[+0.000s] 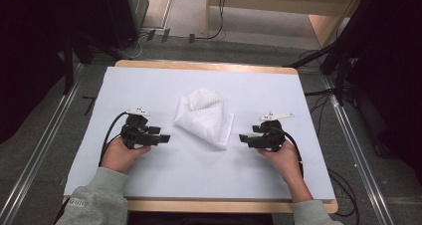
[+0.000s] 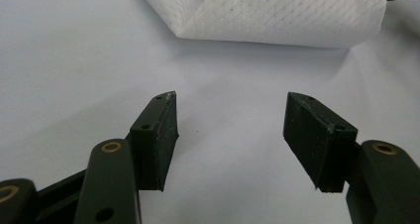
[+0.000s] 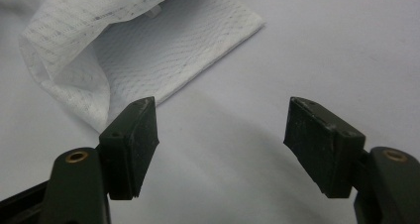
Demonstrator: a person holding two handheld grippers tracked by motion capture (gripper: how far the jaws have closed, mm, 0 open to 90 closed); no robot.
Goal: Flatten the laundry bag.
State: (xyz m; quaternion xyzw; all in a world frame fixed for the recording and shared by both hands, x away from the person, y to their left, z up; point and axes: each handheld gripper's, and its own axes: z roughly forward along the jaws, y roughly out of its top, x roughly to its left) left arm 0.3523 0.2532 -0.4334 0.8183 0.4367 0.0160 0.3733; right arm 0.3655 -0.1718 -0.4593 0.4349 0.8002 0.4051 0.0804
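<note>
My left gripper [image 1: 165, 138] sits low over the surface [image 1: 164, 175] with its jaws spread wide and nothing between them; in the left gripper view I see bare white sheet in the gap, and the folded edge of the cloth [image 2: 277, 16] lies farther ahead, apart from both pads. My right gripper [image 1: 242, 137] mirrors it on the other side, jaws likewise spread and empty; in the right gripper view the cloth [image 3: 124, 50] lies ahead and to the left, its near fold just beyond my left-hand pad [image 3: 136, 144], though I cannot tell whether the two touch. I count two grippers, one in each hand, and one cloth [image 1: 204, 116]: a single white, dimpled piece, loosely folded into a rough diamond with one flap humped up at its far end. It lies near the middle of the surface, between the two grippers, whose tips point inward at it from either side. The surface is one white sheet over a wooden top.
</note>
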